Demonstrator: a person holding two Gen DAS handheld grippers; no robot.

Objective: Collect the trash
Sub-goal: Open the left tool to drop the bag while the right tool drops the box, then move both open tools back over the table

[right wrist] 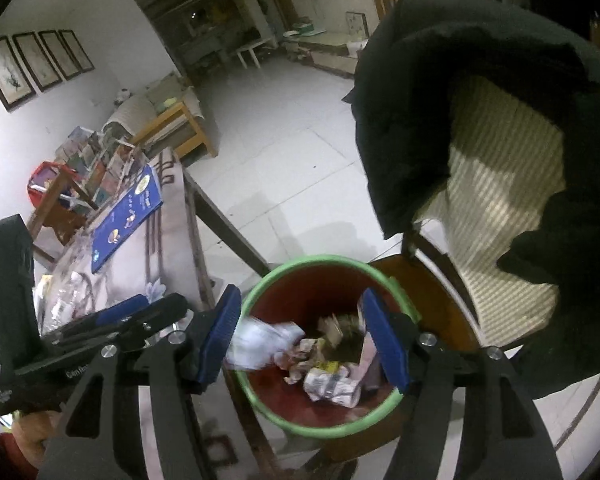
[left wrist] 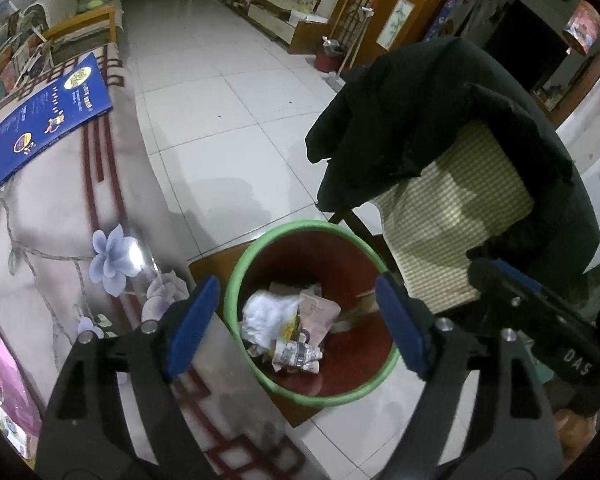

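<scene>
Both grippers hang over the trash bin (left wrist: 312, 312), pointing steeply down into it. Bin has a green rim & dark red inside, and stands on a wooden stool (left wrist: 216, 258) on the white tiled floor (left wrist: 220, 92), just beside the tabletop (left wrist: 60, 208) w/ its pink floral cloth.

Left gripper (left wrist: 300, 328): jaws spread wide, blue pads on either side of the bin mouth, nothing between them but the view down into the bin. Right gripper (right wrist: 300, 340): jaws also spread, nothing pinched. In the right wrist view, white crumpled stuff (right wrist: 260, 342) in the bin's left part is blurred; can't tell if it's touching the bottom.

Trash is in the bin: a white crumpled plastic bag (left wrist: 266, 312) at left, a pinkish paper piece (left wrist: 320, 314) beside it, a scrunched printed wrapper (left wrist: 296, 354) nearest the camera, brown cardboard bits (left wrist: 360, 306) toward the right wall.

On the tabletop: a blue booklet (left wrist: 48, 120) at the far end, a pink package (left wrist: 4, 380) at the near left edge. Right of the bin, a chair w/ a checked cushion (left wrist: 456, 216) & a black jacket (left wrist: 440, 108) draped over its back. In the right wrist view the left gripper's body shows at lower left, over the tabletop edge.
</scene>
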